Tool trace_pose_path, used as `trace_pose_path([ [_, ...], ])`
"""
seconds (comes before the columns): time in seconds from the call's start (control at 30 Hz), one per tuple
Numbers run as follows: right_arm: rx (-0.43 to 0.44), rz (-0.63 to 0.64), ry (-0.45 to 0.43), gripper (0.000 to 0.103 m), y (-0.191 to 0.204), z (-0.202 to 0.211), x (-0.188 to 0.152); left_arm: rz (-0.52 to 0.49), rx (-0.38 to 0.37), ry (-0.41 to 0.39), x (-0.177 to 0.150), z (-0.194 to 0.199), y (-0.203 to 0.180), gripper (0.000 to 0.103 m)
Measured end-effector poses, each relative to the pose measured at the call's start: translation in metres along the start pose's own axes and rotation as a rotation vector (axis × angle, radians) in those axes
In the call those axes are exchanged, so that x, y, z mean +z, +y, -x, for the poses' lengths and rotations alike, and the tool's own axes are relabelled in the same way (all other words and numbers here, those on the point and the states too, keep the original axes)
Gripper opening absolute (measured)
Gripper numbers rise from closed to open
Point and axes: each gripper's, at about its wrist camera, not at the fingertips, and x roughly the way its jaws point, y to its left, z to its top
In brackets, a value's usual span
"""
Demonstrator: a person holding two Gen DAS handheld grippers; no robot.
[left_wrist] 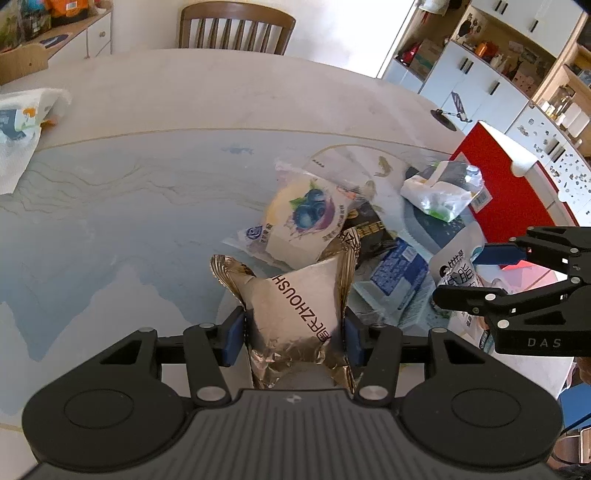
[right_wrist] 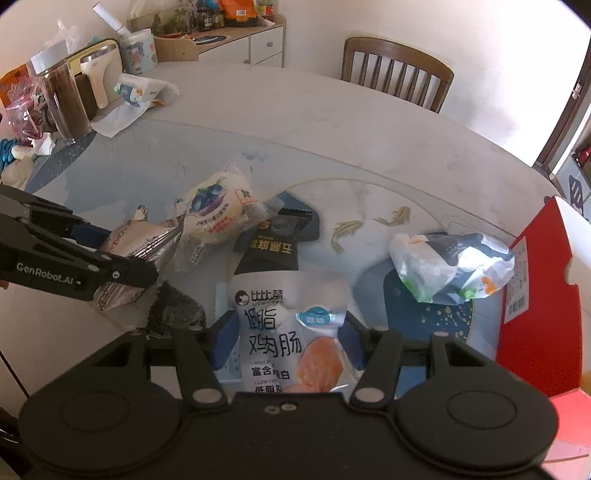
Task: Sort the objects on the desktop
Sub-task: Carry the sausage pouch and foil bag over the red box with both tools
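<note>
My left gripper (left_wrist: 294,326) is shut on a silver foil packet (left_wrist: 295,306) and holds it above the table; it also shows in the right wrist view (right_wrist: 127,240). My right gripper (right_wrist: 288,338) is shut on a white chicken-sausage pouch (right_wrist: 288,325), seen at the right edge of the left wrist view (left_wrist: 458,273). Behind them lies a pile of snacks: a blueberry bun packet (left_wrist: 303,218) (right_wrist: 216,206), a black packet (right_wrist: 273,247), a blue-and-white packet (left_wrist: 397,273) and a clear bag (right_wrist: 448,262) on a dark blue plate (right_wrist: 458,314).
A red box (right_wrist: 535,295) stands at the right of the table. Paper towel (left_wrist: 22,122), jars and a canister (right_wrist: 66,99) crowd the far left. A wooden chair (left_wrist: 236,26) stands behind the table. A phone stand (left_wrist: 452,110) sits at the far right edge.
</note>
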Motion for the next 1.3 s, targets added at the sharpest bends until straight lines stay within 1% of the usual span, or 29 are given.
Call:
trace_pose_path([
  [0.37,-0.021,-0.059,-0.037,0.057,-0.003,0.02,-0.006,-0.024,-0.016,-0.027,0.001,0.018,-0.013,0.052],
  [0.77,-0.039,-0.124,-0.082,0.057,-0.011,0.046,-0.018,-0.063,-0.035,-0.038,-0.002,0.033,-0.028,0.052],
  [1.07,-0.049,-0.198,-0.103,0.057,-0.024,0.066,-0.034,-0.123,-0.076,-0.05,0.002,0.045,-0.054,0.052],
  [1.3,-0.075,-0.249,-0.114,0.057,-0.037,0.08,-0.047,-0.168,-0.103,-0.052,0.007,0.046,-0.076,0.052],
])
